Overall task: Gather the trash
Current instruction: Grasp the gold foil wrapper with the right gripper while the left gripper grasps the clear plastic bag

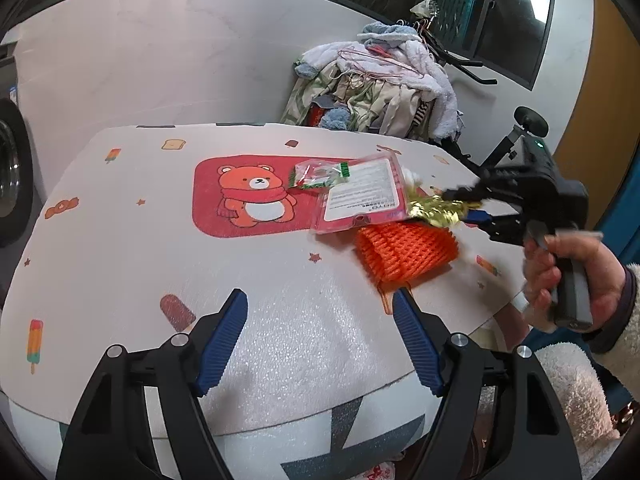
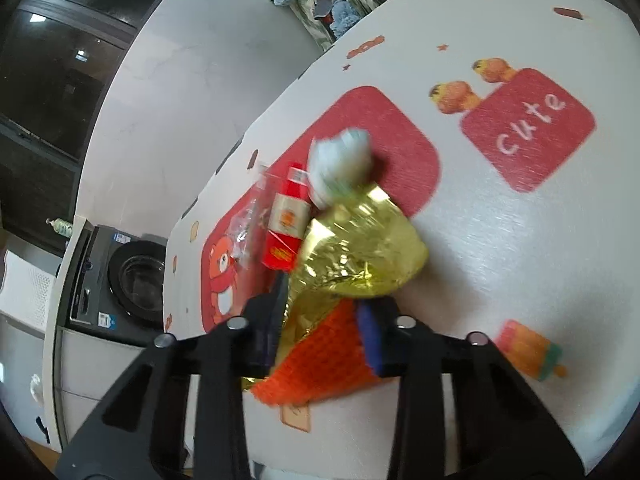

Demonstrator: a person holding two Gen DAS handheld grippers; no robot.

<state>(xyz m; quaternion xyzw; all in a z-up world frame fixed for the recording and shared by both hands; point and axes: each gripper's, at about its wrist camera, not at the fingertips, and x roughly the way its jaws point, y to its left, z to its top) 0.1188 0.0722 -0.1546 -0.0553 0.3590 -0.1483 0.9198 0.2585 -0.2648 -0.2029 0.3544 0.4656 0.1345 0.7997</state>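
Foil wrapper point(image 2: 356, 248), crumpled with no clear long axis, pinched in right tongs point(image 2: 320, 336); left tongs point(image 1: 320, 340) spread.

The counter point(image 1: 120, 240) is white, printed with a red panel with an orange bear point(image 1: 256, 196), ice lollies and small stars. The foil wrapper point(image 2: 360, 248) is shiny gold. The foam net point(image 1: 404, 252) is bright orange with a mesh pattern. The packet point(image 1: 360, 196) is pink with a white label. The left claw point(image 1: 320, 312) is black with blue ribbed pads point(image 1: 224, 340).

Left hand-held gripper point(image 1: 320, 312) spread, right hand-held gripper point(image 2: 324, 312) clamped
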